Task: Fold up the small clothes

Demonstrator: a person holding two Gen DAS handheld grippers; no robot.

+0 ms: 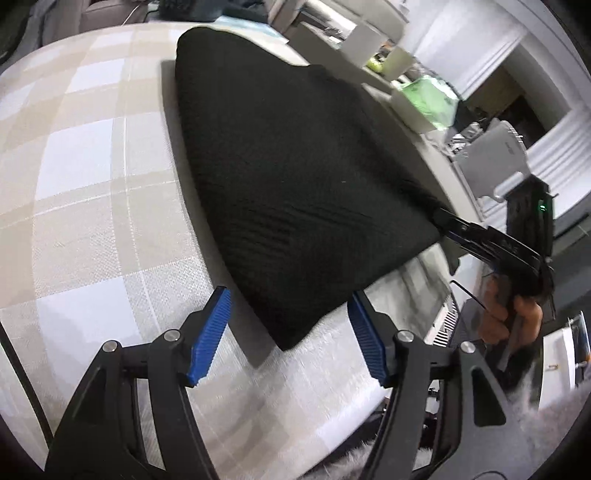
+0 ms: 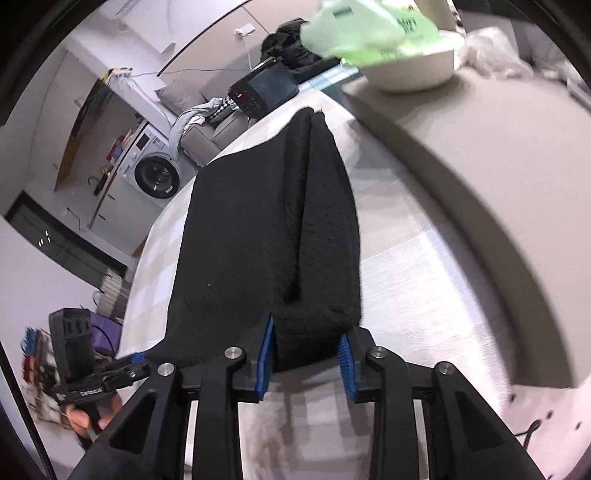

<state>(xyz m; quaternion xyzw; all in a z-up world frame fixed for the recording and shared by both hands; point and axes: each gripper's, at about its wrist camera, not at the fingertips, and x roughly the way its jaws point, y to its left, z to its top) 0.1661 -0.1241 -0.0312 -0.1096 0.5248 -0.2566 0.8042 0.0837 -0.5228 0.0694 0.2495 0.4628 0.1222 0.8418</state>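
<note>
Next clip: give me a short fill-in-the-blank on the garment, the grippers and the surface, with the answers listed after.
1. The garment on the checked cloth is ____ in colour.
2. The pads of the left gripper are ____ in colour.
3. The garment's bunched corner sits between the fingers of the ____ gripper.
4. Behind the garment, a white bowl holds a ____ packet.

Missing words: black; blue; right; green

The green bag (image 2: 373,33) is blurred and cut by the top edge. The cloth's (image 2: 266,236) near hem hides behind the right gripper (image 2: 306,360).
</note>
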